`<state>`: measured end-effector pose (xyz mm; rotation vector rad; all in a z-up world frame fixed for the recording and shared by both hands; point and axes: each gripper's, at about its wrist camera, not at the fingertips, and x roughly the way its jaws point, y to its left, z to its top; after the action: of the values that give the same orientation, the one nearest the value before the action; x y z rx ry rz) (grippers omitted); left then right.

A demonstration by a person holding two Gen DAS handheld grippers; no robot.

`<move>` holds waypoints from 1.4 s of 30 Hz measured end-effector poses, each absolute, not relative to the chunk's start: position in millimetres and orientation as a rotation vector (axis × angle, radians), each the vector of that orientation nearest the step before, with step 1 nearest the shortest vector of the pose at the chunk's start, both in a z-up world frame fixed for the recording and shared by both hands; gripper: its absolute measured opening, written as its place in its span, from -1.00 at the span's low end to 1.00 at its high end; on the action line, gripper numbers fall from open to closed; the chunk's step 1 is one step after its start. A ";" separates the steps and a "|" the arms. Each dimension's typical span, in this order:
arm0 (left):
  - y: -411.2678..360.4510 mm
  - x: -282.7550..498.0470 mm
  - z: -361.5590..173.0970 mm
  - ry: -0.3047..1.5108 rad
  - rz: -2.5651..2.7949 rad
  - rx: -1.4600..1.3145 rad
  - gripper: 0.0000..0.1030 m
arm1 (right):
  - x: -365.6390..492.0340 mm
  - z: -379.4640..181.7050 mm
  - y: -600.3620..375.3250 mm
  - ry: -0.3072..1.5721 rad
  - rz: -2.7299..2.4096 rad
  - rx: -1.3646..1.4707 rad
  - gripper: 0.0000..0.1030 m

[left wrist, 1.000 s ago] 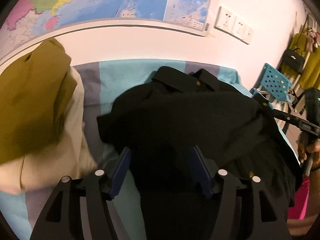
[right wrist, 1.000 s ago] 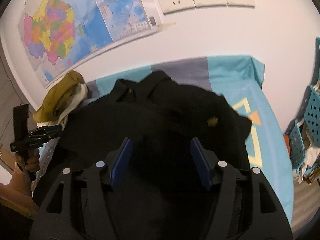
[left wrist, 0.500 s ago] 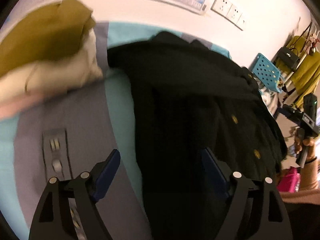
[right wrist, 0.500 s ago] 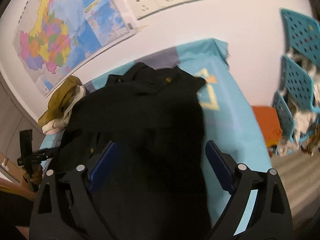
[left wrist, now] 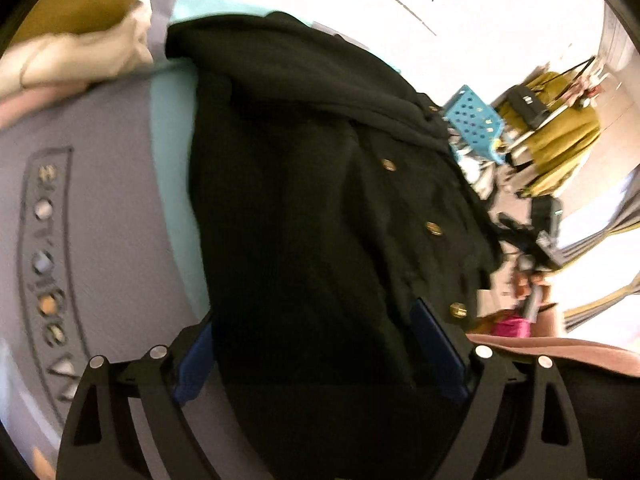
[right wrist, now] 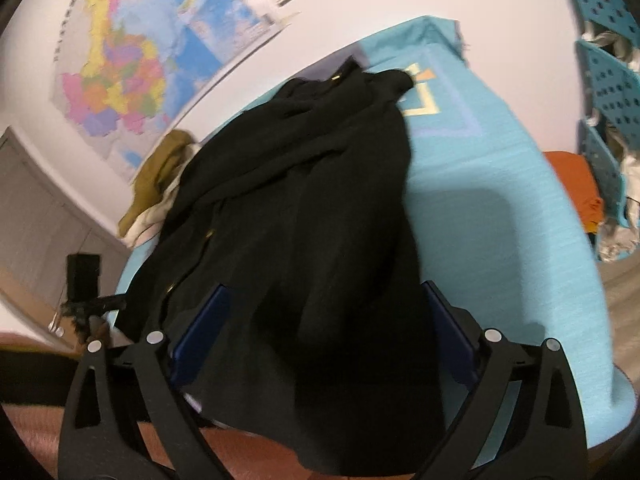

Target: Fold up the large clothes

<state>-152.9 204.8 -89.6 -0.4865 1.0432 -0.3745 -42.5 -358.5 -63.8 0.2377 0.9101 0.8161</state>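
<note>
Since a second ago both the left gripper and right gripper have just been opening, jaws now spread and released over the black coat lying on the blue table cover, its near hem hidden, motion-blurred.

Left gripper, jaws just opened wide, angled downward; right gripper likewise, seen at its 3 o'clock.
</note>
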 end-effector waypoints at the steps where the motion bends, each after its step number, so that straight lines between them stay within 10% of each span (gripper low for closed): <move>1: 204.7 -155.3 -90.8 1.044 -0.399 -0.510 0.69 | -44.2 -64.2 -357.8 0.915 0.830 0.228 0.82; 10: 180.5 -146.0 -94.0 1.050 -0.465 -0.555 0.57 | -53.0 -67.1 -360.4 0.926 0.911 0.244 0.79; 16: 183.4 -129.1 -100.2 1.056 -0.368 -0.547 -0.28 | -54.6 -76.6 -360.7 0.976 0.931 0.297 -0.05; 21: 183.7 -126.7 -101.4 1.041 -0.392 -0.584 -0.05 | -59.8 -76.8 -357.8 0.950 0.916 0.325 0.05; 25: 180.4 -122.9 -102.9 1.067 -0.304 -0.534 -0.83 | -60.1 -77.7 -351.3 0.964 0.947 0.412 -0.52; 42: 211.7 -201.4 19.7 0.650 -0.410 -0.538 -0.91 | -145.0 52.0 -373.3 0.565 1.048 0.400 -0.70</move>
<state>-201.4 211.7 19.7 -0.5380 0.6501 -0.4100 -145.0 -373.3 52.0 0.4002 0.5651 1.0482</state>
